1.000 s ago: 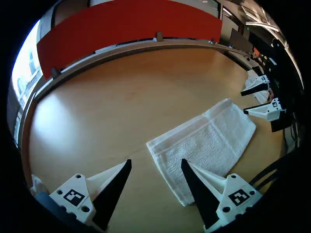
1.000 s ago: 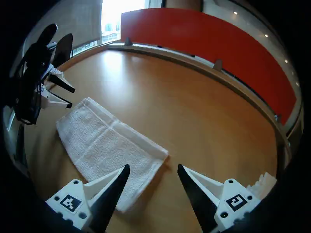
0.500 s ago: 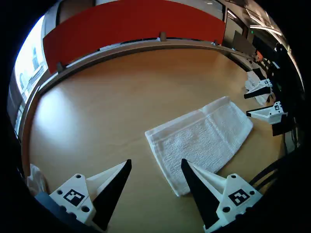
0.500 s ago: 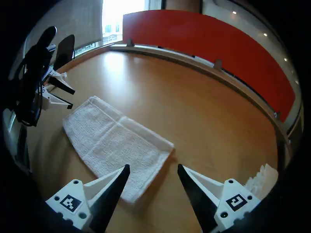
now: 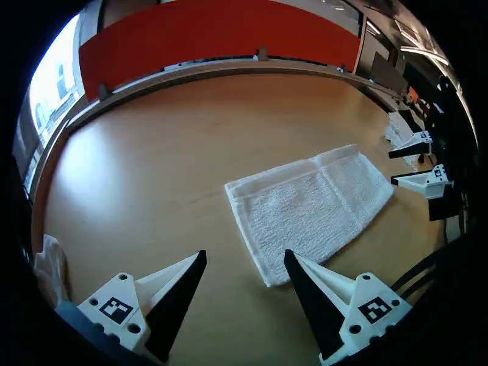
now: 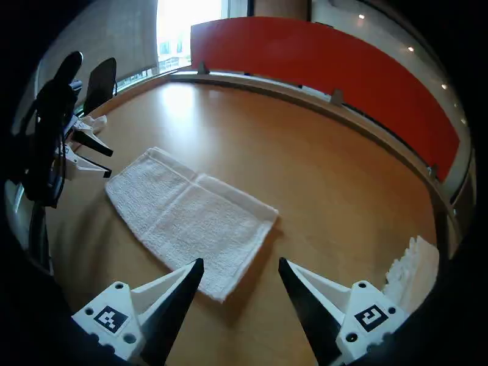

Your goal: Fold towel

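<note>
A white folded towel (image 5: 311, 210) lies flat on the wooden table (image 5: 183, 152); the same towel (image 6: 189, 213) shows in the right gripper view. My left gripper (image 5: 244, 268) is open above the table, its right finger just past the towel's near corner, holding nothing. My right gripper (image 6: 239, 274) is open too, hovering over the towel's near edge with nothing between its fingers. The right gripper (image 5: 418, 165) appears at the far right of the left gripper view, beyond the towel's far end. The left gripper (image 6: 88, 155) appears at the left of the right gripper view, held by a dark-sleeved arm.
A red partition (image 5: 213, 30) runs along the table's far edge. More white cloth (image 6: 418, 274) lies at the right of the right gripper view, and another white cloth (image 5: 49, 268) sits at the lower left of the left gripper view. Dark chairs (image 6: 100, 79) stand by the window.
Both grippers have drawn back from the towel, which now sits farther ahead in both views. The towel itself has not moved. Both stay open.
</note>
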